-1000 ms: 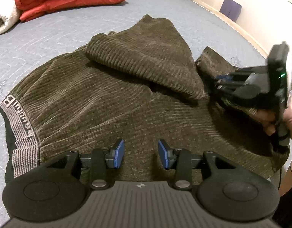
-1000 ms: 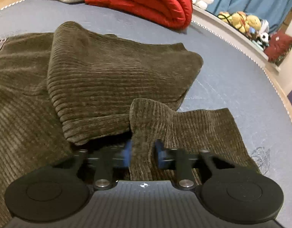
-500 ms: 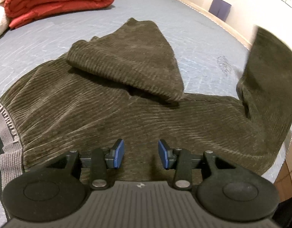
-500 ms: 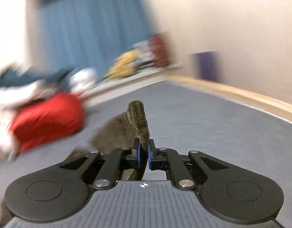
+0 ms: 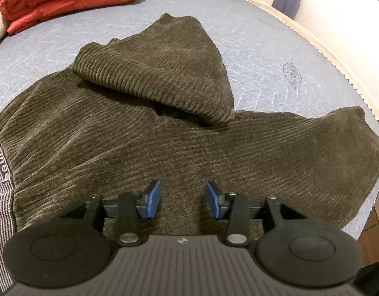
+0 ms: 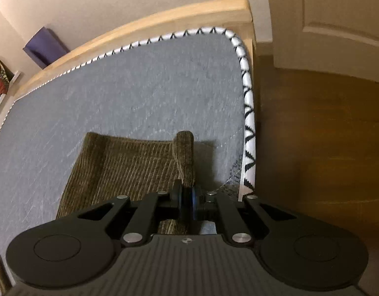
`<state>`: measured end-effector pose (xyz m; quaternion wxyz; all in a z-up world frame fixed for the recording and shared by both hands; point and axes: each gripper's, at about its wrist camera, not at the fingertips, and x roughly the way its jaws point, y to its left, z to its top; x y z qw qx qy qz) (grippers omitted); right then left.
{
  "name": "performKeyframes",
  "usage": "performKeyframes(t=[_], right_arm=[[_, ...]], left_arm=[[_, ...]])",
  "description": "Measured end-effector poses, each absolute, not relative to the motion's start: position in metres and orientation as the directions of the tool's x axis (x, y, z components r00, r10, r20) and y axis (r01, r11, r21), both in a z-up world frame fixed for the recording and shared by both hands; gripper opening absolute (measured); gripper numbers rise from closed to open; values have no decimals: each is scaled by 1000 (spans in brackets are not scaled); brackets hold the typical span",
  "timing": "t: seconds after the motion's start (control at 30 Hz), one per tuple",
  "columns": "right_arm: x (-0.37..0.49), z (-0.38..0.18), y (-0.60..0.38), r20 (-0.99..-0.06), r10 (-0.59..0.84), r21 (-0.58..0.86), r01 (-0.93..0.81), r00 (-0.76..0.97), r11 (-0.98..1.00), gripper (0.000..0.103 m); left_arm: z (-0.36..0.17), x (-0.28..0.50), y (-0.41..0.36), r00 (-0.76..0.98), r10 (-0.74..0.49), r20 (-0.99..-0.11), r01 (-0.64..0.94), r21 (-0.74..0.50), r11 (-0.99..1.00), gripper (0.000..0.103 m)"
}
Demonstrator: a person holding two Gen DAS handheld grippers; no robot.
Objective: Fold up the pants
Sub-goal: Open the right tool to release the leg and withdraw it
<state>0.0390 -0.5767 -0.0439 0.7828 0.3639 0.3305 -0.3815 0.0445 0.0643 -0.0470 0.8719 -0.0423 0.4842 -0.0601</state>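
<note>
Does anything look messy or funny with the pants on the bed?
Yes. One leg of the brown pants is flopped back in a crooked heap over the middle instead of lying straight. The other leg is stretched flat toward the mattress corner, its hem pinched in the right gripper.

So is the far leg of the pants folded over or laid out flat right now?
Folded over. On the pants, the far leg doubles back, its rounded fold edge lying atop the seat; the near leg lies spread toward the bed's edge.

My left gripper (image 5: pixel 181 202) is matte black with blue pads, silver screws, ribbed grey housing low in frame. My right gripper (image 6: pixel 187 203) looks the same.
</note>
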Motion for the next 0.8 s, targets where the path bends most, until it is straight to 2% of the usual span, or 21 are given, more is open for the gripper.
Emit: performKeyframes(t=[0.07, 0.13, 0.2, 0.27, 0.37, 0.5, 0.73, 0.8], right_arm=[[36, -33, -568, -768, -420, 287, 846, 484, 450, 13], [38, -19, -556, -700, -515, 241, 842, 495, 482, 13], [47, -10, -543, -629, -571, 218, 825, 527, 521, 18], [63, -11, -535, -599, -510, 261, 753, 617, 604, 43], [99, -24, -524, -585, -334, 328, 592, 739, 736, 43], [146, -48, -514, -607, -190, 356, 477, 772, 803, 43], [203, -88, -518, -696, -221, 227, 501, 683, 835, 50], [211, -91, -514, -693, -256, 184, 507, 674, 842, 51]], left_arm=[[-48, 45, 65, 522, -146, -841, 66, -131, 989, 47], [-49, 45, 65, 519, -145, -842, 67, -130, 989, 47], [-49, 45, 67, 518, -144, -843, 64, -130, 989, 47], [-50, 45, 70, 517, -143, -844, 60, -131, 990, 47], [-50, 44, 74, 517, -139, -845, 53, -131, 990, 47], [-50, 44, 74, 516, -130, -847, 51, -121, 991, 47], [-45, 45, 74, 528, -120, -841, 56, -107, 993, 51], [-44, 46, 75, 529, -120, -840, 57, -106, 993, 52]])
